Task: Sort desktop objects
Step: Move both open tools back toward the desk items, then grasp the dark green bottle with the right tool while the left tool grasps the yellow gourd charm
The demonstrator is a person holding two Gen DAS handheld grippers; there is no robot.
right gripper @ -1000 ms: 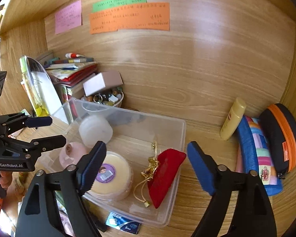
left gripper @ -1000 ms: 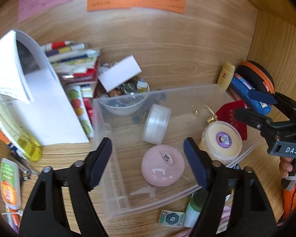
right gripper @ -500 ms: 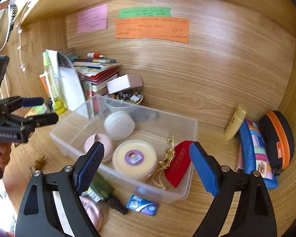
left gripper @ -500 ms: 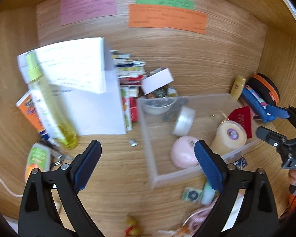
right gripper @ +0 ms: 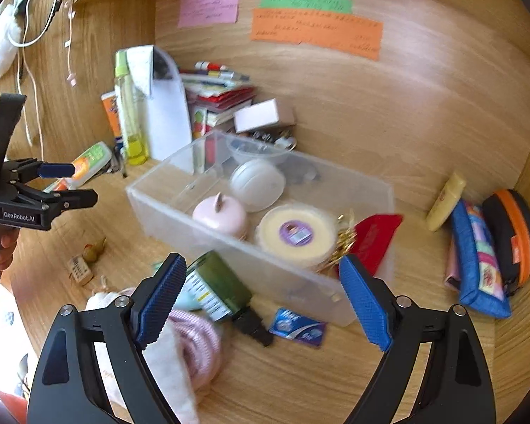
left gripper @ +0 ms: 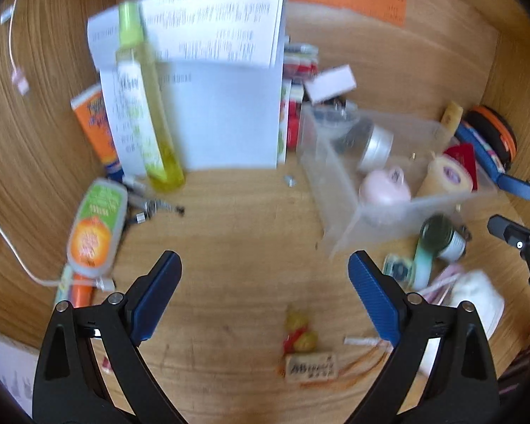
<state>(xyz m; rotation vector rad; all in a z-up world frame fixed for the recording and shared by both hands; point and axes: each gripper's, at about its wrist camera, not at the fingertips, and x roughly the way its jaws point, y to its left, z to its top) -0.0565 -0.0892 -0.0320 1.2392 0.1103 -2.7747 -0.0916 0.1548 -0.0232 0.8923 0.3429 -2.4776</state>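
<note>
A clear plastic bin (right gripper: 180, 212) (left gripper: 339, 190) stands on the wooden desk. It holds a pink round case (right gripper: 219, 213), a white round tin (right gripper: 258, 185), a cream round box (right gripper: 296, 233) and a red pouch (right gripper: 374, 236) with gold trinkets. My left gripper (left gripper: 265, 286) is open and empty above bare desk, left of the bin; it also shows in the right wrist view (right gripper: 72, 183). My right gripper (right gripper: 261, 293) is open and empty over the bin's near side. A green bottle (right gripper: 215, 288) and a blue packet (right gripper: 298, 327) lie in front of the bin.
A yellow spray bottle (left gripper: 145, 106), papers (left gripper: 222, 113), an orange tube (left gripper: 95, 123) and a wipes pack (left gripper: 95, 226) stand at the left. A bear charm (left gripper: 300, 335) lies near the front. Pencil cases (right gripper: 484, 251) and a yellow tube (right gripper: 445, 201) lie at the right. Pink cord (right gripper: 198, 342) lies near the front.
Both grippers have pulled back from the bin. The left one has swung left and down, bringing the bear charm and the wipes pack into view. Both stay open.
</note>
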